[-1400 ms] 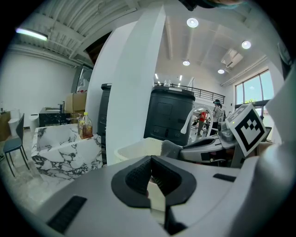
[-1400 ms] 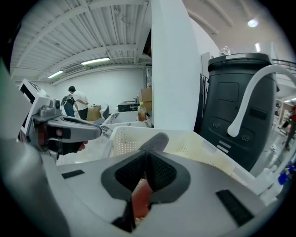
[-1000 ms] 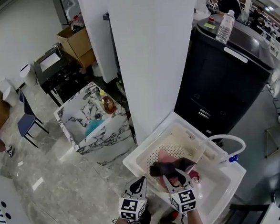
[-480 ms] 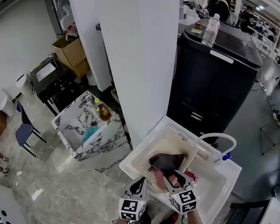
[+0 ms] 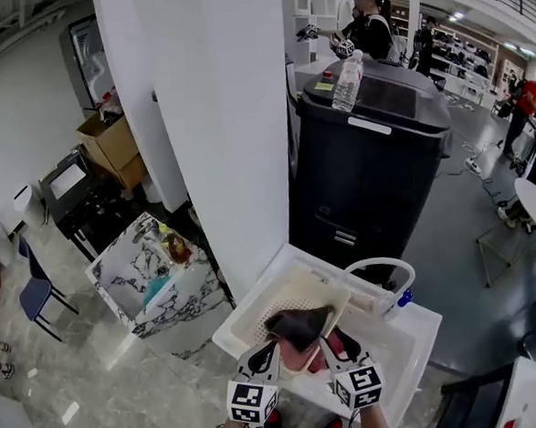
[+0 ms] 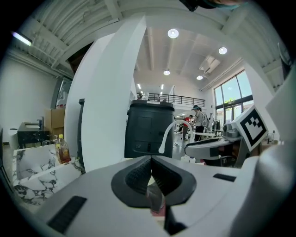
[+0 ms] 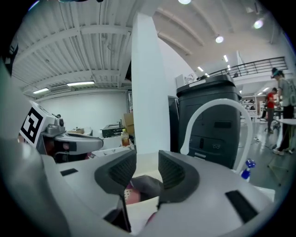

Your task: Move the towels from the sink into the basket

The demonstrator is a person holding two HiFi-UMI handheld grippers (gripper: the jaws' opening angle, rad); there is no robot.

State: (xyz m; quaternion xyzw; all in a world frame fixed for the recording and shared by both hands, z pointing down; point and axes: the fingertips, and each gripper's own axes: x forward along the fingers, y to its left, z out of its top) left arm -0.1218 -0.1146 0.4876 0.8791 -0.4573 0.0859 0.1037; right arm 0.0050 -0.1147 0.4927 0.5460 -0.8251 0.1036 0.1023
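Both grippers sit closer over the basket (image 5: 287, 294) than a second ago, and the marble sink (image 5: 116, 269) has slid further left in the head view. That sink, well apart, holds a blue towel (image 5: 152, 288). The left gripper (image 5: 269, 349) is clenched, its pads meeting; a sliver of the pink towel (image 5: 307, 354) shows below them, pinched or not I cannot tell. A dark grey towel (image 5: 299, 323) lies on the pink one in the basket. The right gripper (image 5: 333, 344) is released: its jaws have just been closing, with the grey towel low between them, unpressed.
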